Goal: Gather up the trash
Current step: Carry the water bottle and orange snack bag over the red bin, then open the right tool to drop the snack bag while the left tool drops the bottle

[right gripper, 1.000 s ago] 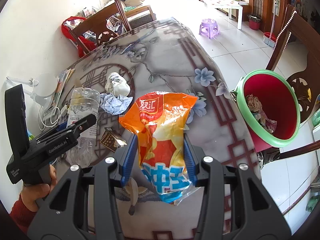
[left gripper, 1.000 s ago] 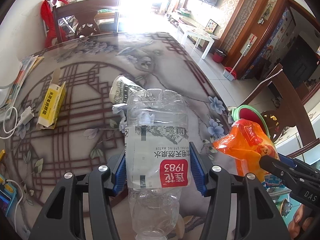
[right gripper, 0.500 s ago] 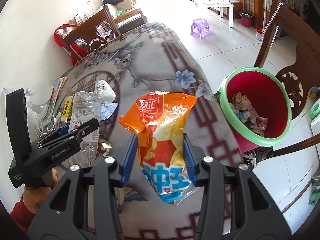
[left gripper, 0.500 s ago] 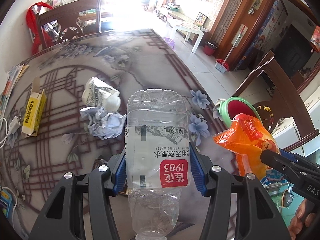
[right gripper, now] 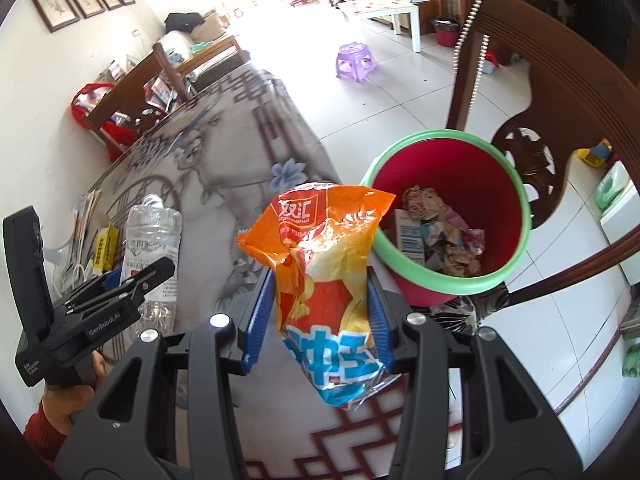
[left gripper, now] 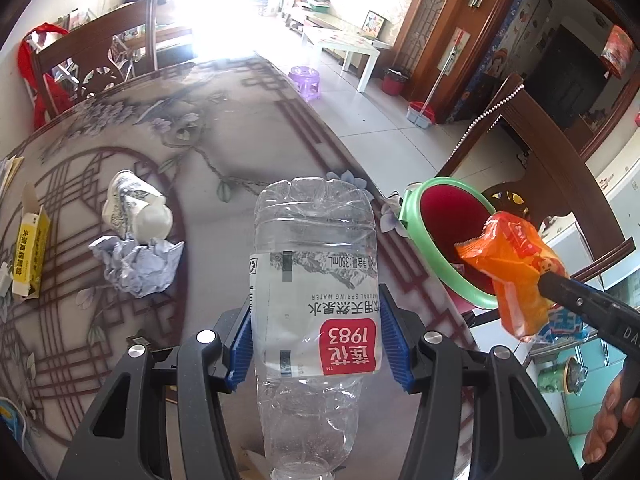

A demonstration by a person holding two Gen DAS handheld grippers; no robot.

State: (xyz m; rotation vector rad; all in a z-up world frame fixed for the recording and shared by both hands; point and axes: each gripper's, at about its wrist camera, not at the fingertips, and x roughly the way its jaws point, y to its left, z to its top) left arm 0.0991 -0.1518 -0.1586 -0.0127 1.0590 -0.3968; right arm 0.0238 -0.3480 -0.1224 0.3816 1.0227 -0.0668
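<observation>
Left wrist view first: the left claw (left gripper: 316, 338) is clamped on an empty plastic water bottle (left gripper: 314, 280), blue pads pressed against both sides of the label, base pointing away and neck toward the camera, held up above the bench (left gripper: 240, 140). Out on the bench to the left there's a crumpled paper cup (left gripper: 134, 210) with a wad of scrunched tissue (left gripper: 138, 266) just in front of it, basically touching, and a yellow carton (left gripper: 30, 256) further left near the edge. Off the right side of the bench sits a red bin with a green rim (left gripper: 428, 240), next to a wooden chair (left gripper: 560, 168). Right wrist view: the right claw (right gripper: 320, 316) is gripping an orange snack bag (right gripper: 324, 256) around its middle, blue bottom end hanging down toward the camera, top end up near the bin's (right gripper: 400, 256) near-left rim, though whether it's actually over the opening I can't tell. Inside the bin you can see crumpled wrappers and a small carton already piled up. A purple stool (right gripper: 354, 60) stands far back on the tiled floor.
</observation>
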